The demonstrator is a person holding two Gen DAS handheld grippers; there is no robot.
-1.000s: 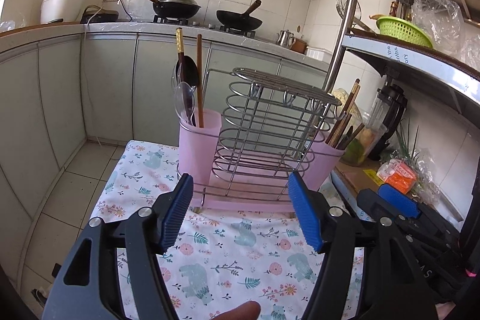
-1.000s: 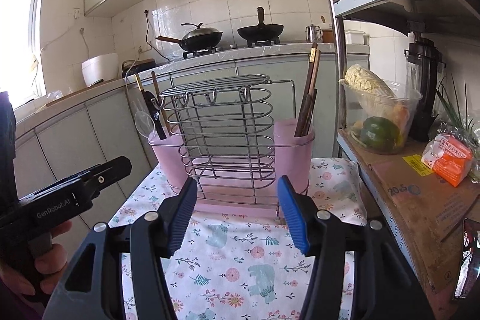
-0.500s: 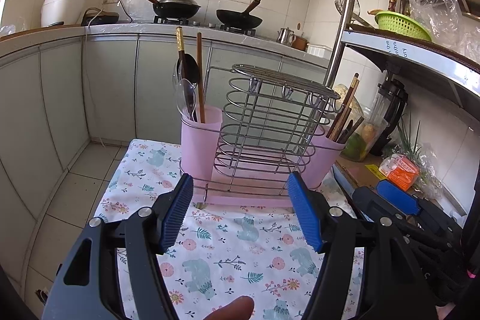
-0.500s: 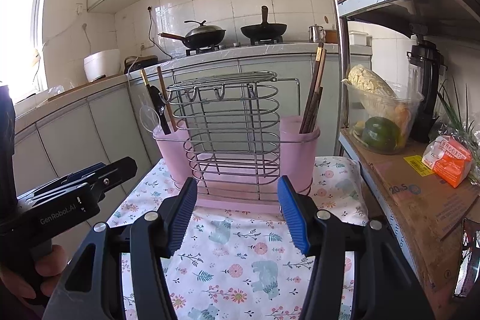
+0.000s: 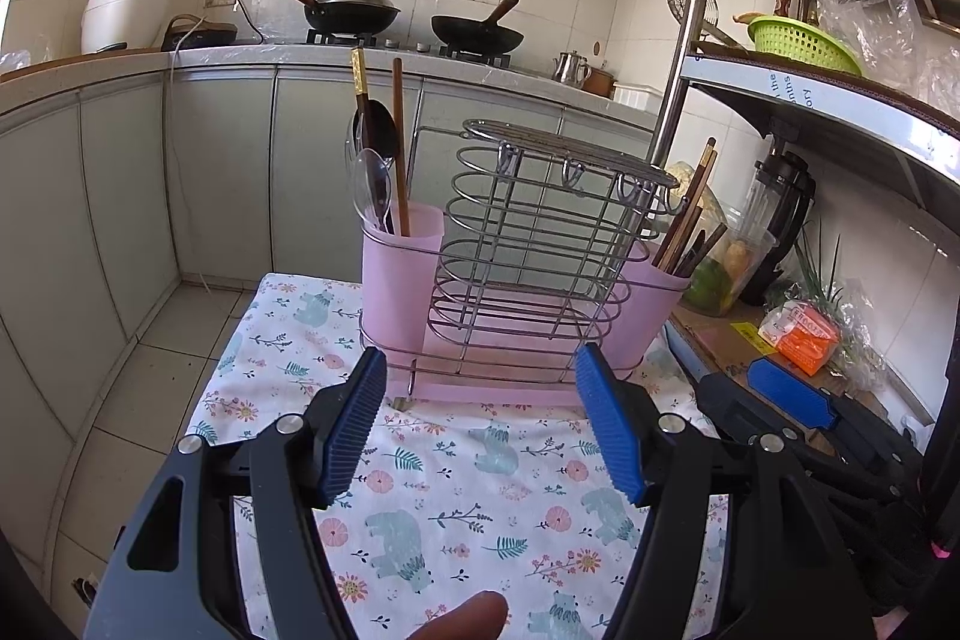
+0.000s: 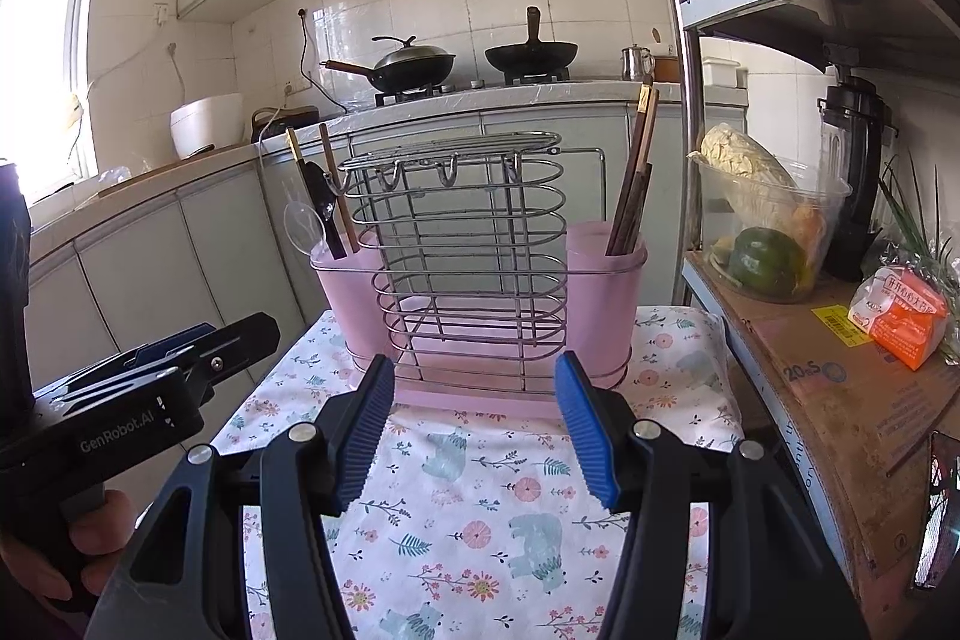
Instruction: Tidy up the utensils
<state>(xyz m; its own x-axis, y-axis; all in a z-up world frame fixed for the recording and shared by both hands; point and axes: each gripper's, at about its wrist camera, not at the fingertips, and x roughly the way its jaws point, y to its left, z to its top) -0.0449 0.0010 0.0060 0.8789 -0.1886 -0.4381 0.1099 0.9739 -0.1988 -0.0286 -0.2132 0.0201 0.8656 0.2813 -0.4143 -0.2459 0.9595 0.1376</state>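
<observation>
A wire utensil rack (image 5: 540,250) with two pink cups stands on a floral cloth (image 5: 468,490). The left pink cup (image 5: 399,280) holds a clear spoon (image 5: 371,187), a dark spoon and two chopsticks. The right pink cup (image 5: 648,304) holds several dark chopsticks (image 5: 690,214). The rack also shows in the right wrist view (image 6: 474,256). My left gripper (image 5: 480,424) is open and empty, a little short of the rack. My right gripper (image 6: 474,424) is open and empty, also in front of the rack.
A metal shelf unit (image 6: 840,340) stands right of the cloth, with a clear tub of vegetables (image 6: 762,232), a blender (image 6: 852,172) and an orange packet (image 6: 906,316). Grey cabinets (image 5: 210,172) and a stove with two woks (image 5: 354,7) lie behind. The cloth's left edge drops to the tiled floor (image 5: 138,400).
Both grippers have drawn back slightly from the rack and risen a little. Both stay open and empty. The utensils have not moved.
</observation>
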